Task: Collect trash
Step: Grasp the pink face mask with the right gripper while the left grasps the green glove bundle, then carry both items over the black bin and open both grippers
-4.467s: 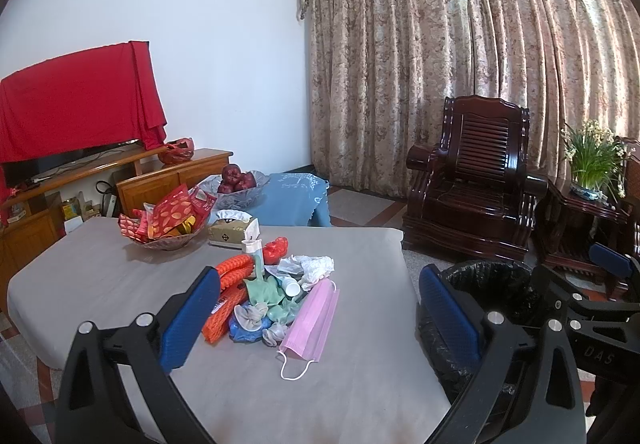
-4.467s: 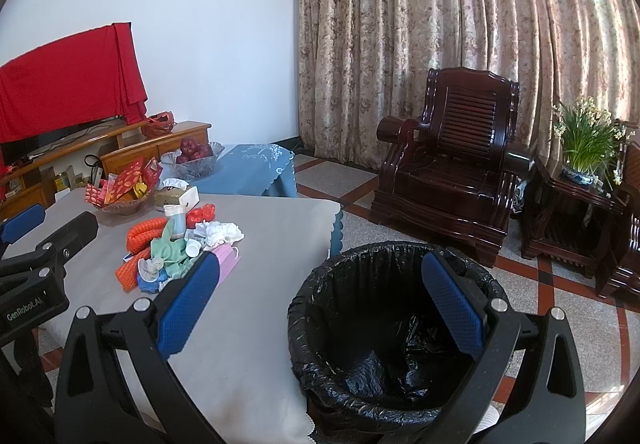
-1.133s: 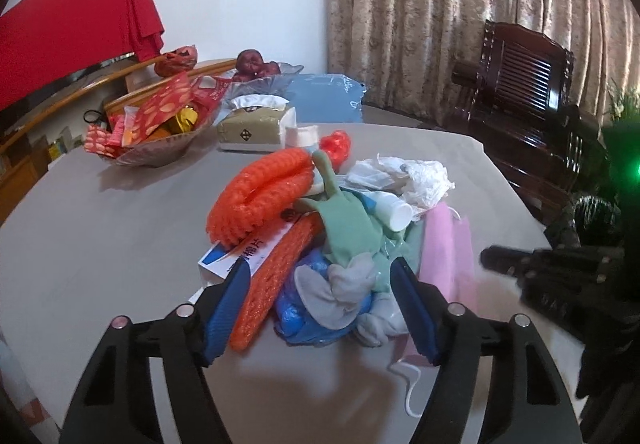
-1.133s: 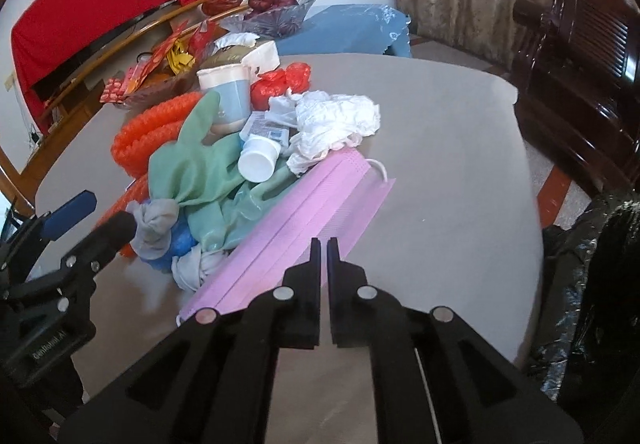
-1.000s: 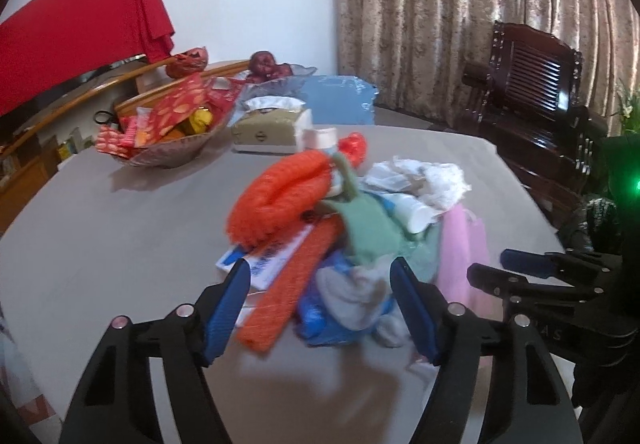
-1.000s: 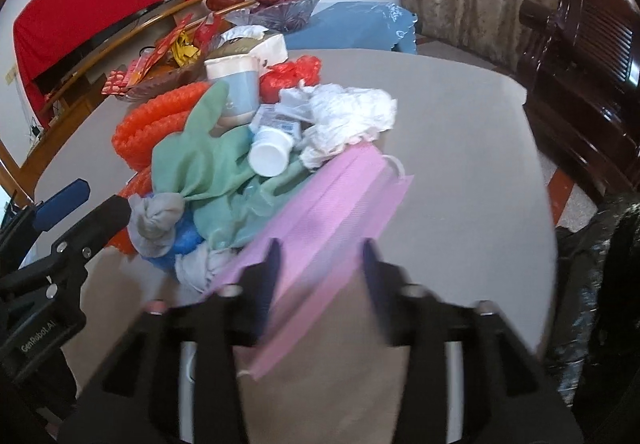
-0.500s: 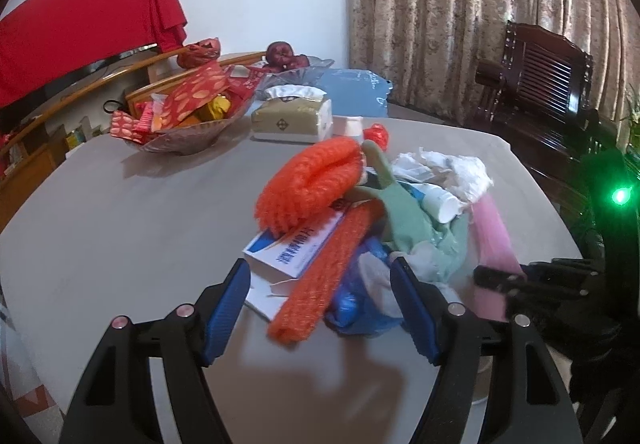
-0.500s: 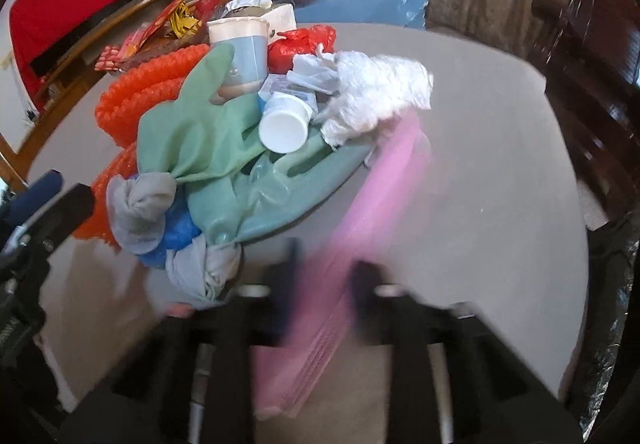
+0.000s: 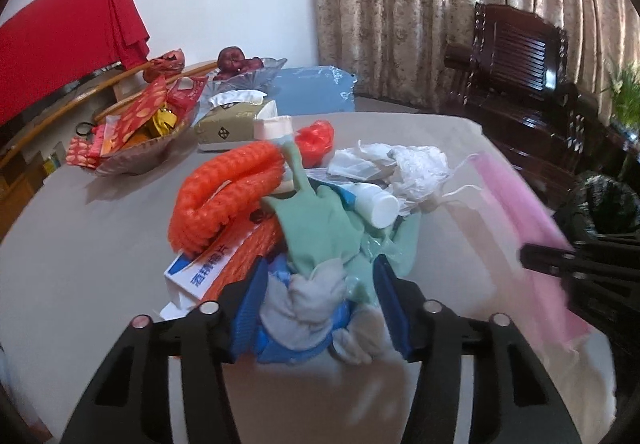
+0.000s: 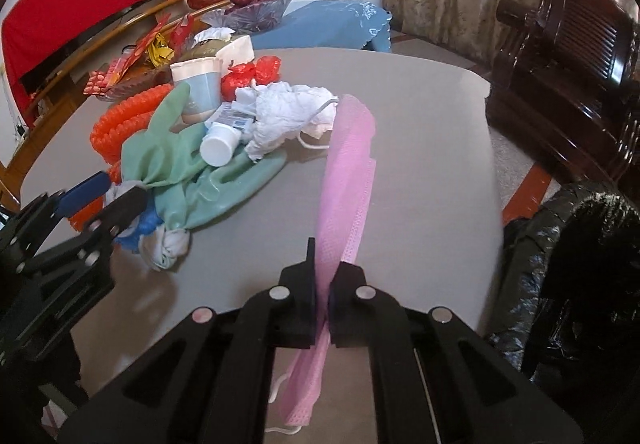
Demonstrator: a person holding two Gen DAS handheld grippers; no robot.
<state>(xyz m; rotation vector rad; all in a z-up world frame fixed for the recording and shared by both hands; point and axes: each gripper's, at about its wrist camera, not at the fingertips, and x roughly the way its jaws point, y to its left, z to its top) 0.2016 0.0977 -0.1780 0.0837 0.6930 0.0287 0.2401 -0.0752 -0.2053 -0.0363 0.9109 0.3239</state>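
Trash heap is seen mid-table: soft, light, easily snagged. Pink mask, limp, is pinched at its near end by the right gripper. Left gripper, jaws just narrowing, straddles a grey-blue rag bundle, best taken at its knot.
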